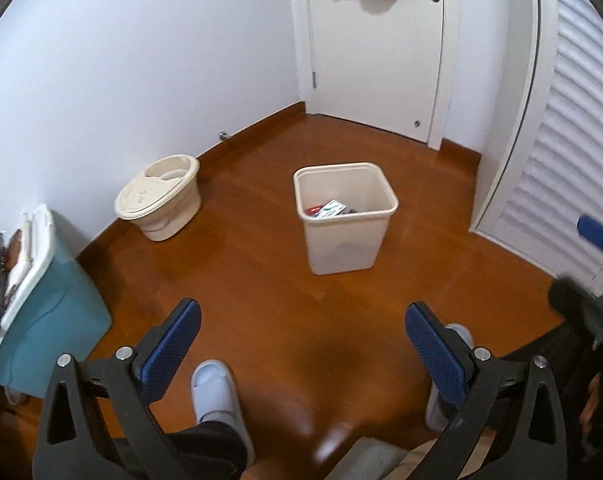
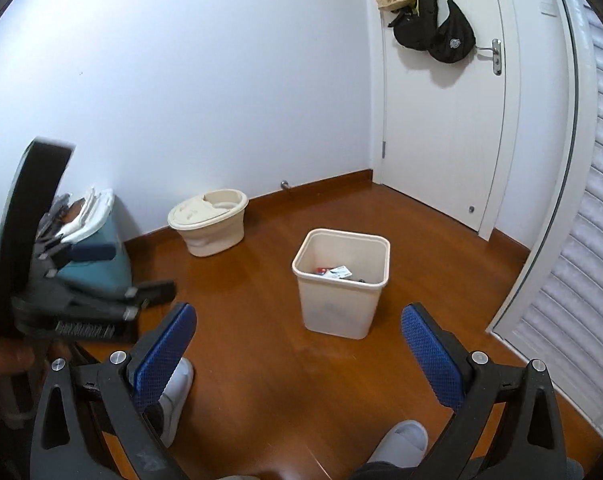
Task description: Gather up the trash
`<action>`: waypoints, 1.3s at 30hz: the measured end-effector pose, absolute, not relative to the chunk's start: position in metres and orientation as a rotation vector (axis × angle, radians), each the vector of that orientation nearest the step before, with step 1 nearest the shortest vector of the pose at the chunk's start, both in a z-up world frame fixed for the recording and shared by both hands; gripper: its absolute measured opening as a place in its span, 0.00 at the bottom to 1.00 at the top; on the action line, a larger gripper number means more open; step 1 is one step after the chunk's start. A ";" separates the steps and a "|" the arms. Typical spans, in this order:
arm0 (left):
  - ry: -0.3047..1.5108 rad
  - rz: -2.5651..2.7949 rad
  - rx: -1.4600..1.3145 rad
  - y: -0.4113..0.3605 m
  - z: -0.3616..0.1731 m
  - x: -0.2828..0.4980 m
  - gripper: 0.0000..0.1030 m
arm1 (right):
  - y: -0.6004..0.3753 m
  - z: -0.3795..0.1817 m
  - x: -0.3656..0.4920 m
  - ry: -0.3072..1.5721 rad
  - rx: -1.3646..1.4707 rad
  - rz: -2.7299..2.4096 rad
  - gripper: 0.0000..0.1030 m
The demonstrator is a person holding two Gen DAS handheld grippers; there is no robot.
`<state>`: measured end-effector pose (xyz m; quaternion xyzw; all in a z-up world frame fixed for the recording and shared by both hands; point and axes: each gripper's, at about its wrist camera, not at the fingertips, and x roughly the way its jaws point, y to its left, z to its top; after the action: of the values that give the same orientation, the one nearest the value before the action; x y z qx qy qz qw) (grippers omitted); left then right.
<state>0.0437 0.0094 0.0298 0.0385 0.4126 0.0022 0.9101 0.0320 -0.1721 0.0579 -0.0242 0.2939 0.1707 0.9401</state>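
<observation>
From the left wrist, the left claw (image 1: 301,344) is hanging wide apart and empty above the floor (image 1: 269,280), likely because the trash (image 1: 330,209) is lying in the bin (image 1: 345,220). From the right wrist, the right claw (image 2: 297,344) is gaping empty too (bin just ahead).

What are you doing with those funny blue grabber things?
A person in white slippers holds a tool in each hand, picking up trash. Both the left tool and the right tool are wide open and hold nothing. The cream trash bin stands on the wooden floor ahead, with a few bits of rubbish already inside it.
</observation>
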 end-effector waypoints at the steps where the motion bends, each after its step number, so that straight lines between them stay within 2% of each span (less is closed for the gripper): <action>1: 0.843 0.009 0.086 0.010 0.030 0.040 1.00 | -0.172 0.058 0.031 0.598 -0.047 0.349 1.00; 39: 0.846 -0.008 -0.028 0.019 0.032 0.039 1.00 | -0.154 0.048 0.029 0.632 -0.106 0.342 1.00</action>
<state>0.0392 0.0187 0.0321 -0.0134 0.4107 -0.0038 0.9117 0.0287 -0.1537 0.0475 -0.0516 0.3089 0.1672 0.9349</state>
